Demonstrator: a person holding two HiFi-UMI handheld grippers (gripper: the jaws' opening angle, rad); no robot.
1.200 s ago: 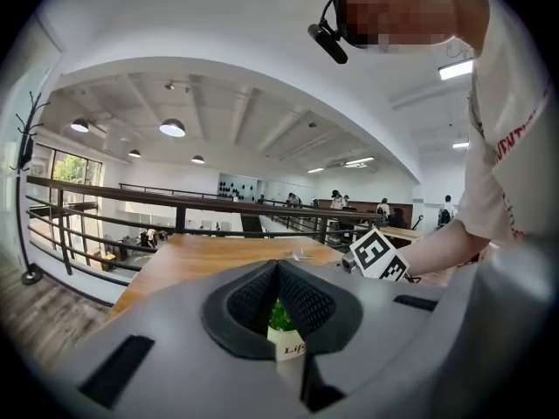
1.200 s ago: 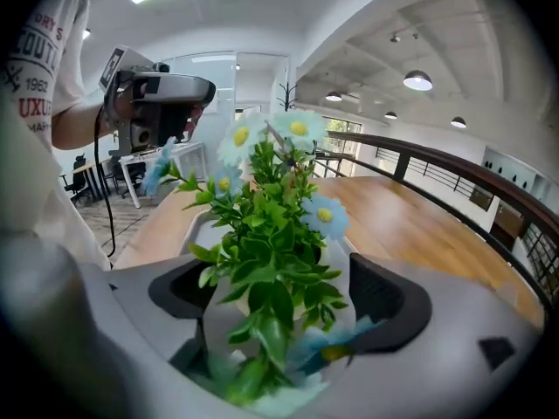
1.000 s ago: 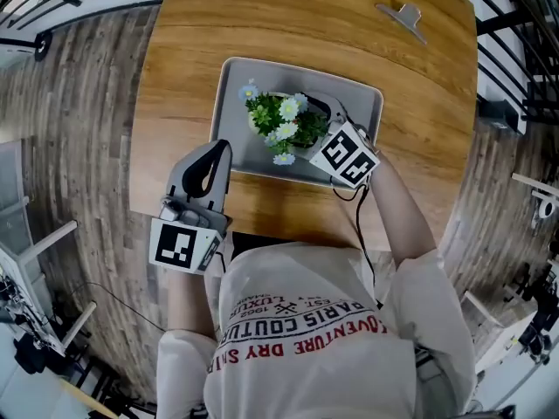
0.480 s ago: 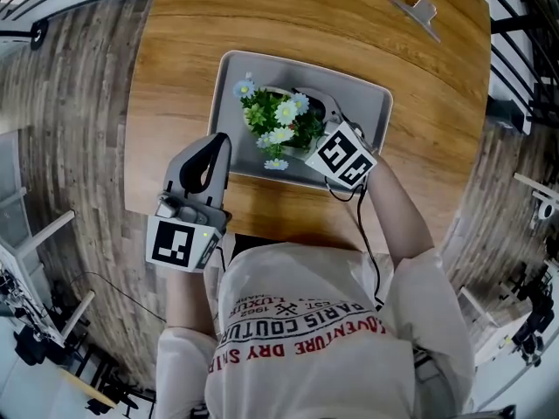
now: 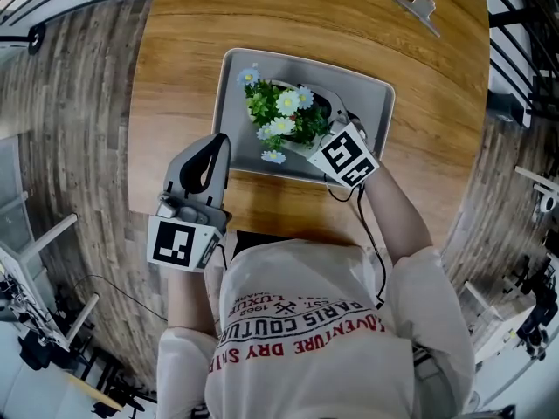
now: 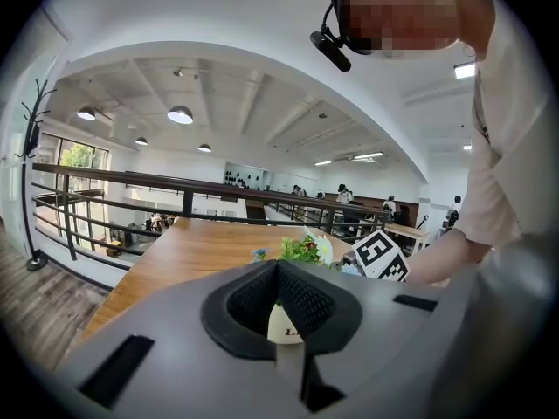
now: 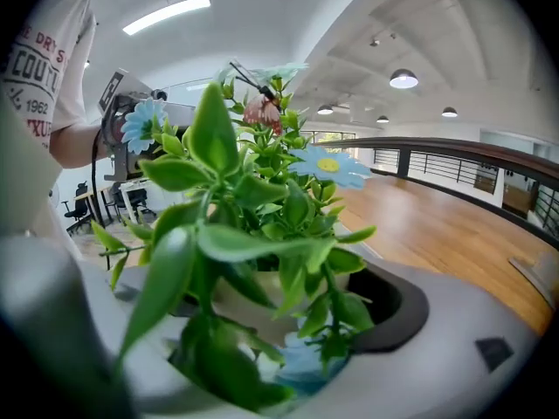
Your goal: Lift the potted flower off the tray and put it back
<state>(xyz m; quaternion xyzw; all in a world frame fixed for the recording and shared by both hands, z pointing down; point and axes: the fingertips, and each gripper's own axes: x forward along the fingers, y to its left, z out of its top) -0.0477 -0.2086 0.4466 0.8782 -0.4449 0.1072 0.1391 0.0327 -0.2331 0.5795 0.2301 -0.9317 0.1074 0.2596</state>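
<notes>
Right claw (image 5: pixel 316 116) clasps the small cream pot of white and blue flowers (image 5: pixel 284 120): likely light, top-heavy, leaves floppy, so hold its stiff wall. Left claw (image 5: pixel 217 147), nearer, clenched empty.

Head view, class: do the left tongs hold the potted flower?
No, the left tongs sit at the tray's near corner, apart from the potted flower.

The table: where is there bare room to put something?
Bare wood lies beyond the tray up to the metal clip, and in strips at the tray's left and right. The tray is crowded by the potted flower and right gripper; the left gripper hangs at the near edge.
</notes>
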